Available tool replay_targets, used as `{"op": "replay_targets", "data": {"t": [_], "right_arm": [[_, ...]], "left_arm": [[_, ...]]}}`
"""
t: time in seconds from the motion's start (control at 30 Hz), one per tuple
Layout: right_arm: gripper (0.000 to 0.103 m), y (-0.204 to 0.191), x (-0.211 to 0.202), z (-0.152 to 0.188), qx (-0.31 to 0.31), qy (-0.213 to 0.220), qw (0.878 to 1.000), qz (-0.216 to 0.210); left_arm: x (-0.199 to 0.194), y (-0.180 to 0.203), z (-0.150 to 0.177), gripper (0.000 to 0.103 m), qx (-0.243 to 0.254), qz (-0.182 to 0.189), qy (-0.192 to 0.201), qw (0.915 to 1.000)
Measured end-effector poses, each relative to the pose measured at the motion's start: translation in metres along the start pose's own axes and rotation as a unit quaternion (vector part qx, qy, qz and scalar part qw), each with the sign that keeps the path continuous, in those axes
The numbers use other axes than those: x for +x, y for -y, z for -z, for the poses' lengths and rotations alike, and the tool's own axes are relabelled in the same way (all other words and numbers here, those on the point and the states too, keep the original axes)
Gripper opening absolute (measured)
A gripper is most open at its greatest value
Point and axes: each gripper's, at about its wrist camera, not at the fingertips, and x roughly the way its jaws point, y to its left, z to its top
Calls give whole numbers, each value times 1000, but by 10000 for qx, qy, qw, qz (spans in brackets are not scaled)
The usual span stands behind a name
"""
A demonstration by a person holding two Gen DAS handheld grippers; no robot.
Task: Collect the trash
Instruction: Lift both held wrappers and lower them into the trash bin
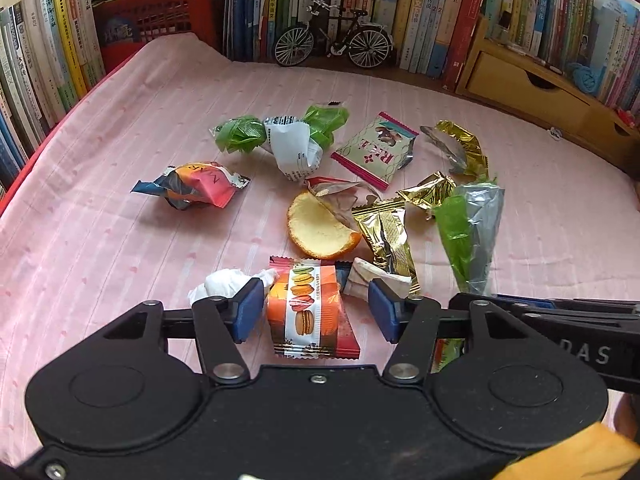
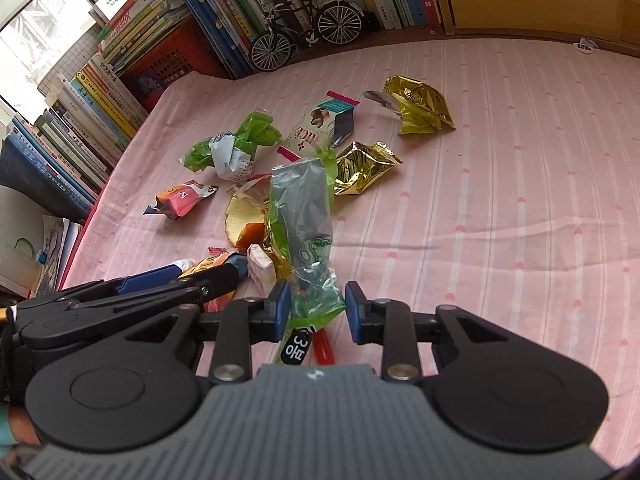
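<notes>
Snack trash lies scattered on a pink striped cloth [image 1: 100, 240]. My left gripper [image 1: 316, 312] is open low over the cloth, its blue pads [image 1: 250, 312] either side of an orange macaron wrapper [image 1: 312, 312] without pinching it. A crumpled white tissue [image 1: 224, 284] lies by the left pad and a small white wrapper [image 1: 368, 276] by the right one. My right gripper [image 2: 318, 312] is shut on a green and silver bag [image 2: 304, 216], which sticks up and forward from its pads; the bag [image 1: 472, 232] rises above that gripper [image 1: 500, 300] in the left wrist view. An orange peel [image 1: 320, 228] lies just beyond.
Gold foil wrappers [image 1: 384, 236] [image 2: 420, 104], a rice cracker packet [image 1: 372, 150], green wrappers around white paper [image 1: 292, 144] and an orange-pink wrapper [image 1: 196, 186] lie further back. Books, a red crate [image 1: 160, 20], a model bicycle [image 1: 332, 38] and a wooden drawer unit [image 1: 532, 88] border the cloth.
</notes>
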Motion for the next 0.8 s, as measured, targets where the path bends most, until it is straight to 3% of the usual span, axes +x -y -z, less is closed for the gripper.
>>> {"op": "replay_targets", "data": {"t": [0.07, 0.17, 0.43, 0.8], "right_arm": [[34, 2, -5, 3, 34, 33, 10000, 40], [34, 6, -12, 6, 76, 70, 9999, 110], [34, 10, -30, 12, 207, 237, 9991, 282], [34, -12, -82, 40, 483, 659, 9944, 672]], "left_arm": [[6, 1, 0, 54, 13, 4, -47, 10000], [8, 3, 0, 42, 39, 53, -67, 10000], [-23, 14, 4, 40, 322, 225, 192, 9990], [-101, 0, 20, 40, 525, 617, 585, 9950]]}}
